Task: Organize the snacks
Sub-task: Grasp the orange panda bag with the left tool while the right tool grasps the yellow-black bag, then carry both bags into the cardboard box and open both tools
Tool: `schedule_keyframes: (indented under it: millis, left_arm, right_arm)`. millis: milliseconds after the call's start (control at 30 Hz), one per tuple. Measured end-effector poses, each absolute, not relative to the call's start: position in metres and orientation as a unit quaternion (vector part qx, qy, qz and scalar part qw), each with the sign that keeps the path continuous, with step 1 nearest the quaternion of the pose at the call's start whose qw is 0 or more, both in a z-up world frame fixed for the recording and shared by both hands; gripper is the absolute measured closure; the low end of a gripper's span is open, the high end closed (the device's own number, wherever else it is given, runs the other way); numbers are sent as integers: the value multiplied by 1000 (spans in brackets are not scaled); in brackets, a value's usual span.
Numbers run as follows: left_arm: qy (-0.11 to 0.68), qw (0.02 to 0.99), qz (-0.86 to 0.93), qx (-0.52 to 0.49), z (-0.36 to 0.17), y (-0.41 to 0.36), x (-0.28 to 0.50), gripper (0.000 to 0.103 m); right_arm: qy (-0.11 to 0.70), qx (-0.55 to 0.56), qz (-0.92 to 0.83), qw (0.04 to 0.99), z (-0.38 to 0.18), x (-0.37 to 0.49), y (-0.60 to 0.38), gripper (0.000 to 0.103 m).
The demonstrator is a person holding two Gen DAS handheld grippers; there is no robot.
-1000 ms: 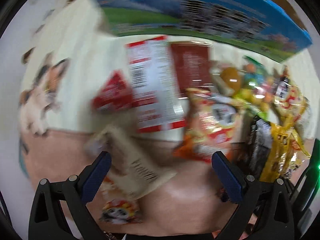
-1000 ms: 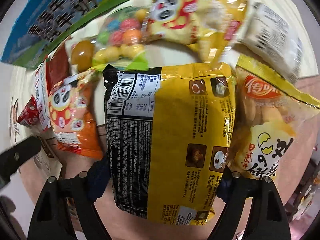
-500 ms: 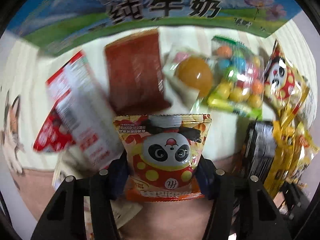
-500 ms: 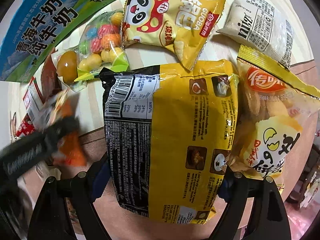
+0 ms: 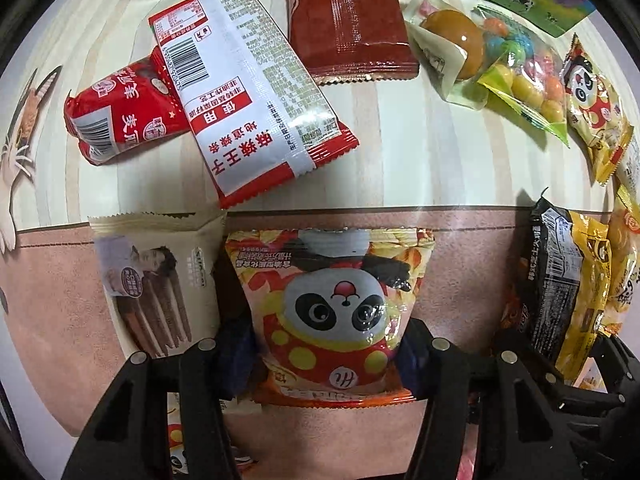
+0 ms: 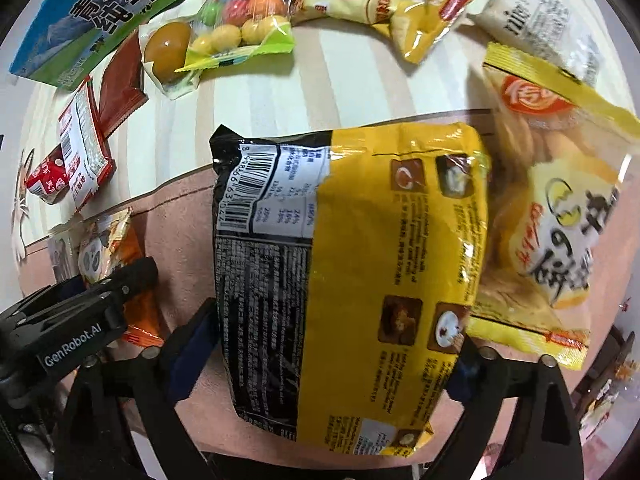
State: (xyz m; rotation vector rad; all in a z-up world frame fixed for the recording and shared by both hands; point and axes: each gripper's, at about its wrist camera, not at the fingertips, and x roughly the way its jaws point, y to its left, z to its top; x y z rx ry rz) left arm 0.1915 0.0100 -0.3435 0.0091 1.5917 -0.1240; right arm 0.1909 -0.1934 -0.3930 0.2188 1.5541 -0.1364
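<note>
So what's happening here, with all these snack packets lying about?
A person is sorting snacks with two handheld grippers. The left gripper is clamped on an orange panda packet, beside a beige biscuit-stick packet. The right gripper straddles a black-and-yellow noodle packet; its jaws have just been opening and look clear of the packet on the left side. Other snacks lie by a milk carton.

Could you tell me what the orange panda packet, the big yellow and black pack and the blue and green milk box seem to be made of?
Orange panda packet: glossy plastic film, judging by glare and crinkles.
Yellow and black pack: shiny plastic film too; highlights run along its creases.
Milk box: probably printed cardboard, with flat faces and a straight edge.
</note>
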Motion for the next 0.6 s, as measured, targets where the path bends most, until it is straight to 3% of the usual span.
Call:
schedule_keyframes:
  millis: [300, 367, 600]
  left_arm:
    - [709, 705, 2, -10, -359, -20, 181, 49]
    - [706, 708, 16, -9, -355, -21, 177, 52]
    - [688, 725, 21, -2, -318, -25, 154, 54]
  right_arm:
    - [701, 89, -40, 706, -421, 217, -206, 3]
    - [693, 70, -43, 716, -422, 222, -202, 15]
    - [674, 80, -1, 735, -396, 203, -207, 17]
